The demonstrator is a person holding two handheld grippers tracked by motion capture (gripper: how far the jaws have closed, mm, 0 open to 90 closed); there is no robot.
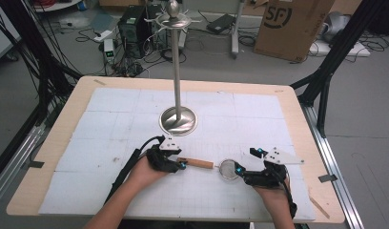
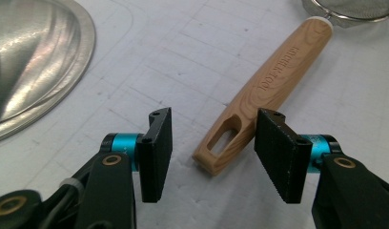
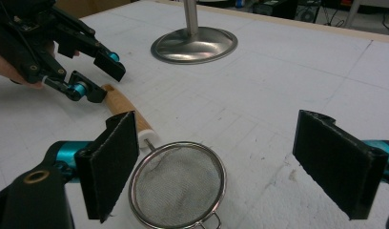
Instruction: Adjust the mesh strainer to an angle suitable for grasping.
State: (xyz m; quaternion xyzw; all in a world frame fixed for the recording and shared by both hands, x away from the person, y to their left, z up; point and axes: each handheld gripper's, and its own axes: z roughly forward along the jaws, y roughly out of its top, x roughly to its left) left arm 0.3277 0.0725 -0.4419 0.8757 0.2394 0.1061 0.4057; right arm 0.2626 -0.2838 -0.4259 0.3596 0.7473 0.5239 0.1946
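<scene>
A small mesh strainer [image 1: 227, 168] with a wooden handle [image 1: 198, 163] lies flat on the white mat. My left gripper [image 1: 180, 164] is open, with the slotted end of the handle [image 2: 273, 81] between its jaws; the left pad stands clear of the wood and the right pad is close beside it. From the right gripper view, the left gripper [image 3: 99, 76] straddles the handle's far end. My right gripper [image 3: 216, 129] is open wide, low over the mat, with the strainer's mesh bowl [image 3: 178, 186] between its jaws and touching neither pad. In the high view the right gripper [image 1: 247, 160] sits just right of the bowl.
A tall metal stand [image 1: 177, 71] with hooks at its top rises from a round steel base [image 1: 178, 120] in the middle of the mat, just beyond the strainer; the base [image 2: 30, 62] lies close to my left gripper. The wooden table edge [image 1: 326, 191] frames the mat.
</scene>
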